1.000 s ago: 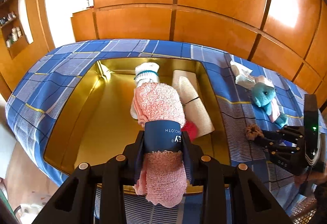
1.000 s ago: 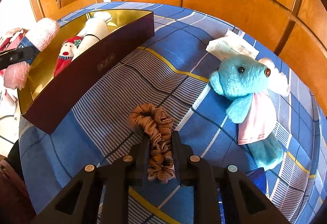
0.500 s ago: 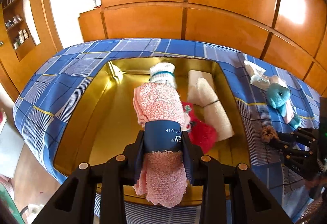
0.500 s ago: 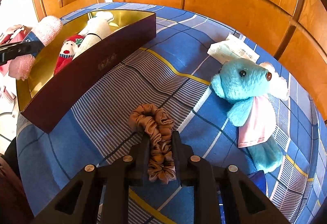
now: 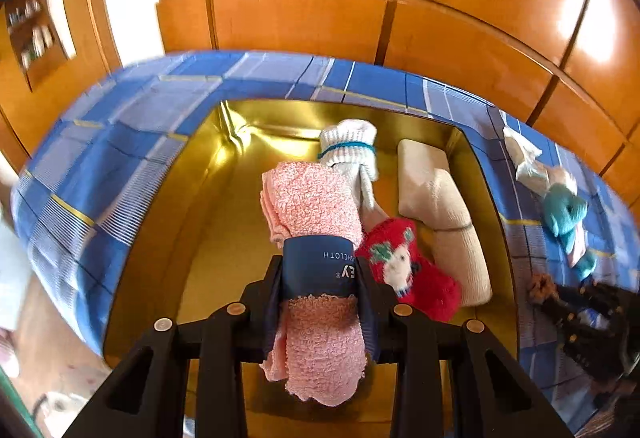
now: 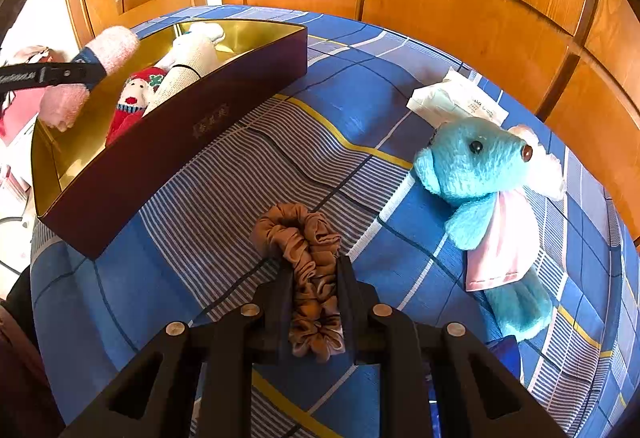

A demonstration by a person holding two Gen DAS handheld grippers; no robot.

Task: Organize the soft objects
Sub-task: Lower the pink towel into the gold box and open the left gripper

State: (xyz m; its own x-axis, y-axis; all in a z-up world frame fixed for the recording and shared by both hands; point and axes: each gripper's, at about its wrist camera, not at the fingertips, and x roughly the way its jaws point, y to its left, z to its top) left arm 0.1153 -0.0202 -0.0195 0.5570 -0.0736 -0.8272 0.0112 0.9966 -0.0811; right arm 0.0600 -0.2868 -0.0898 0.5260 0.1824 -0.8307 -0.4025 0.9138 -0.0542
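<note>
Gripping a banded pink washcloth (image 5: pixel 316 214) over the gold-lined box (image 5: pixel 160 238), the left gripper (image 5: pixel 320 278) hovers; the right gripper (image 6: pixel 314 278) clamps a brown scrunchie (image 6: pixel 304 238).

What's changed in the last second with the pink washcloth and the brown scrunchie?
The left gripper has carried the pink washcloth further over the gold box, so the red sock beside it now shows fully. The right gripper has stayed shut on the brown scrunchie, roughly in place near the blue plush.
</note>
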